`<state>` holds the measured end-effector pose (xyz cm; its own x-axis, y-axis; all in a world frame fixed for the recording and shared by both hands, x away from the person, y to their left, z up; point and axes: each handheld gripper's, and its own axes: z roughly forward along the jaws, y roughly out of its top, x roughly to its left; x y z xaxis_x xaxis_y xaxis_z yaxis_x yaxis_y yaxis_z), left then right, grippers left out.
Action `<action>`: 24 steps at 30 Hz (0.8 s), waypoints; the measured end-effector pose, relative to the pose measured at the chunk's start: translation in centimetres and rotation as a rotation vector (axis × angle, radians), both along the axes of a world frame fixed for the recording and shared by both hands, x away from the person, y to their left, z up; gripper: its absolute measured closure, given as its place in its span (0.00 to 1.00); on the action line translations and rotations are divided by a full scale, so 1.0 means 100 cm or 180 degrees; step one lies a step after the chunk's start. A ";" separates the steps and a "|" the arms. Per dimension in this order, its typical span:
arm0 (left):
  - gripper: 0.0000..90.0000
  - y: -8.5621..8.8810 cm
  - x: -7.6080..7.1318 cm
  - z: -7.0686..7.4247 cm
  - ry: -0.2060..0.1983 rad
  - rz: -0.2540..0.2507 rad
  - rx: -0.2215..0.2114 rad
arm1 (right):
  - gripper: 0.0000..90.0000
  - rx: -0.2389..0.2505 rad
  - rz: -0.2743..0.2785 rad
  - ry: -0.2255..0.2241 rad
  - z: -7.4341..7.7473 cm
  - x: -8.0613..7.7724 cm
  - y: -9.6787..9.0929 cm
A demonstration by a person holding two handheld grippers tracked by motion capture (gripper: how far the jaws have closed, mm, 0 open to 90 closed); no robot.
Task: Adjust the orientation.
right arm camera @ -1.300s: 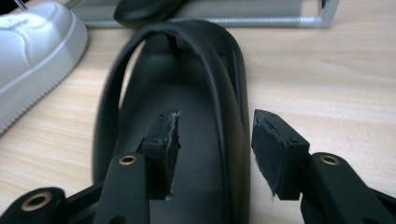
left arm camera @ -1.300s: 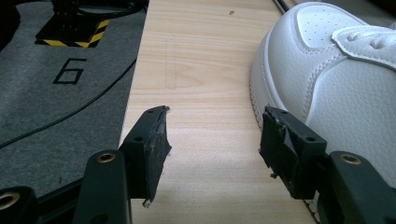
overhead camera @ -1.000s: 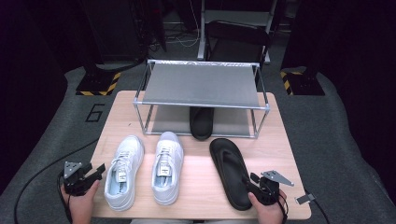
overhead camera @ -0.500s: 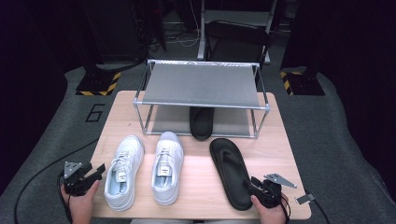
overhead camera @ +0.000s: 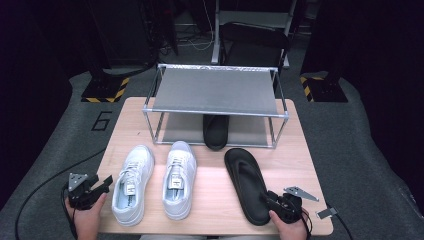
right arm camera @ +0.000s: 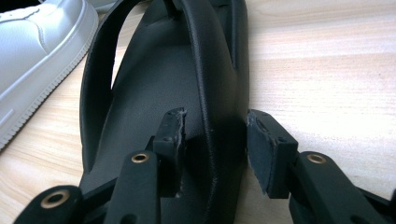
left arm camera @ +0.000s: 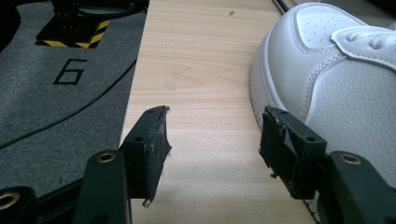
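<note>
black sandal [overhead camera: 216, 131] under metal rack [overhead camera: 215, 91]; right jaws straddle second sandal's [right arm camera: 187, 93] edge; left jaws spread.

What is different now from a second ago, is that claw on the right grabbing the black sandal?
Very little. The right claw has edged up to the heel end of the black sandal, whose side edge now lies between its jaws; they are not pressing on it yet, so nothing is gripped. The left claw stayed open beside the white sneakers, and the shoes and the rack kept their places.

Left gripper [overhead camera: 102, 182] fingers apart, low; right gripper [overhead camera: 272, 199] fingers half-parted, low
</note>
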<state>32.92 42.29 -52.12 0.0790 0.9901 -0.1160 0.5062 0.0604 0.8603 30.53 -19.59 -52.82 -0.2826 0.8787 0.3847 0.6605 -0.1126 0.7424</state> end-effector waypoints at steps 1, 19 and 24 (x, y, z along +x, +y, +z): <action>0.46 0.000 0.000 0.001 0.0039 -0.0013 0.0010 | 0.65 0.0024 0.0012 -0.0028 -0.001 0.001 -0.001; 0.46 -0.001 0.000 0.000 0.0004 0.0016 0.0003 | 0.62 0.0207 0.0079 0.0106 -0.002 0.005 -0.008; 0.46 0.000 0.000 0.000 0.0054 -0.0008 0.0009 | 0.63 0.0159 0.0060 0.0062 -0.002 0.009 -0.005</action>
